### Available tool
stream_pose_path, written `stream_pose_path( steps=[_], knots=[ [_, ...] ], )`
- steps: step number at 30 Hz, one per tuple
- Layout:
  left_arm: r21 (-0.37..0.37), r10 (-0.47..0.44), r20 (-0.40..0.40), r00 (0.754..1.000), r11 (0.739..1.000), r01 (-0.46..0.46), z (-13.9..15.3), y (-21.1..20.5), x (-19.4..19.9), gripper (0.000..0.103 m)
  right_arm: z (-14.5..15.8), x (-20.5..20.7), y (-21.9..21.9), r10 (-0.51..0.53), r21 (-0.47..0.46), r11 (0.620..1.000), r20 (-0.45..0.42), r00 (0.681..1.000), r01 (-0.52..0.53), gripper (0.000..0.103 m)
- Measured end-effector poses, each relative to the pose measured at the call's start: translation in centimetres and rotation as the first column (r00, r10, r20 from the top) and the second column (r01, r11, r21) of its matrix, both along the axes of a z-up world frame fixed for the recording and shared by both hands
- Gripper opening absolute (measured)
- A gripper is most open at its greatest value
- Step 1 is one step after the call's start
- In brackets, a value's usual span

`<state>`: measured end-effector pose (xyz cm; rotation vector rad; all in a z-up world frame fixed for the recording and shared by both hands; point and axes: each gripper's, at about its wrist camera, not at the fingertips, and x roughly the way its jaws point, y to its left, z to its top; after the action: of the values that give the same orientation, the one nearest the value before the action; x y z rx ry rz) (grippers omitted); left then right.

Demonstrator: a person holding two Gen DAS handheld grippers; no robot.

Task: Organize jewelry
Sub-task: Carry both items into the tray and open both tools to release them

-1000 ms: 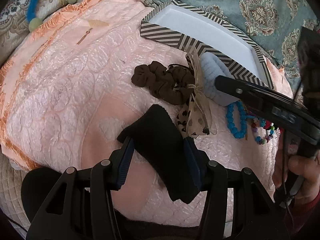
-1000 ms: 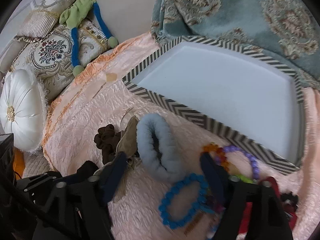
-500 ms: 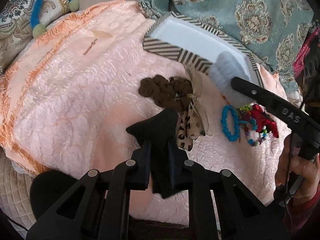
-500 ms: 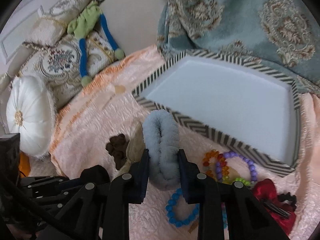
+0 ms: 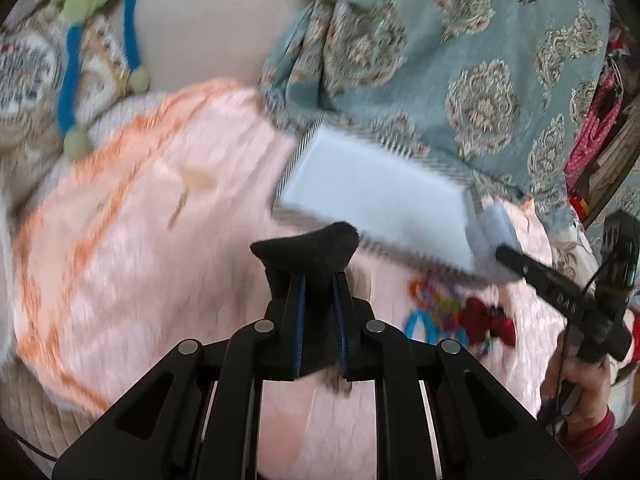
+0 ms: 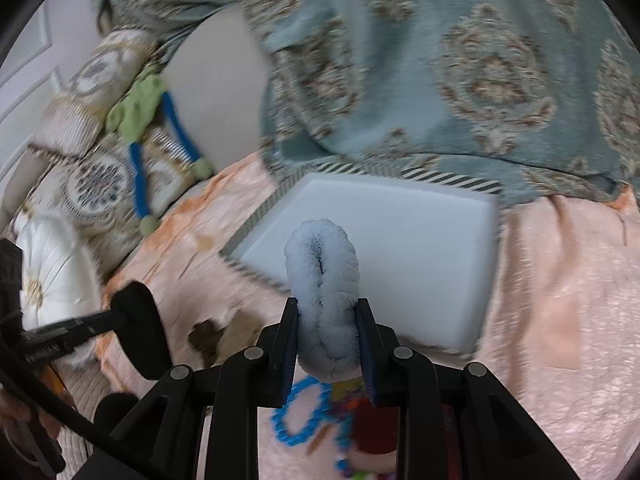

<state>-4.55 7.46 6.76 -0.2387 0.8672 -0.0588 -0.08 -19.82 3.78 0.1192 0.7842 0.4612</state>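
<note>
- 2 soft hair ties are in hand above the pink bedspread [image 5: 132, 240]: a black fabric scrunchie [image 5: 308, 248] and a pale blue fluffy scrunchie [image 6: 324, 280]. Both look light, limp and compressible, unlikely to slip or break; a pinch across the bunched middle suits them best.
- Left tool [image 5: 318, 300]: its jaws have just been closing and now stand narrow, pressed on the black fabric scrunchie, whose free end flares above the tips.
- Right tool [image 6: 328, 332]: its jaws have just been closing and are now clamped on the pale blue fluffy scrunchie, squeezing the ring into an upright oval with its hole reduced to a slit.
- Striped-edged tray [image 6: 256, 220], with a plain white floor, lies at the far edge of the bedspread against the teal patterned blanket [image 6: 460, 60]; both held ties hang in front of its near edge, seemingly bound for it.
- Blue bead bracelet [image 6: 296, 412] and other coloured bead pieces, blurred, lie on the bedspread beside the tray's near edge.
</note>
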Motion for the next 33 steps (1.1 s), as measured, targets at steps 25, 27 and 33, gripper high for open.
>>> stream_pose_path(
  steps=[25, 27, 33],
  knots=[
    [0.049, -0.069, -0.229, 0.971, 0.995, 0.082, -7.6, 1.3, 8.7, 0.065, -5.3, 6.0, -2.4, -0.068, -0.064, 0.996, -0.110, 0.992, 0.061, 0.026],
    [0.080, -0.067, -0.288, 0.955, 0.992, 0.094, -9.5, 1.0, 8.5, 0.063, -5.4, 6.0, -2.4, -0.066, -0.069, 0.996, -0.112, 0.991, 0.059, 0.026],
    [0.059, -0.052, -0.251, 0.966, 0.996, 0.069, -9.5, 1.2, 8.3, 0.014, -5.1, 5.9, -2.5, -0.072, -0.065, 0.996, -0.119, 0.990, 0.064, 0.026]
  ],
)
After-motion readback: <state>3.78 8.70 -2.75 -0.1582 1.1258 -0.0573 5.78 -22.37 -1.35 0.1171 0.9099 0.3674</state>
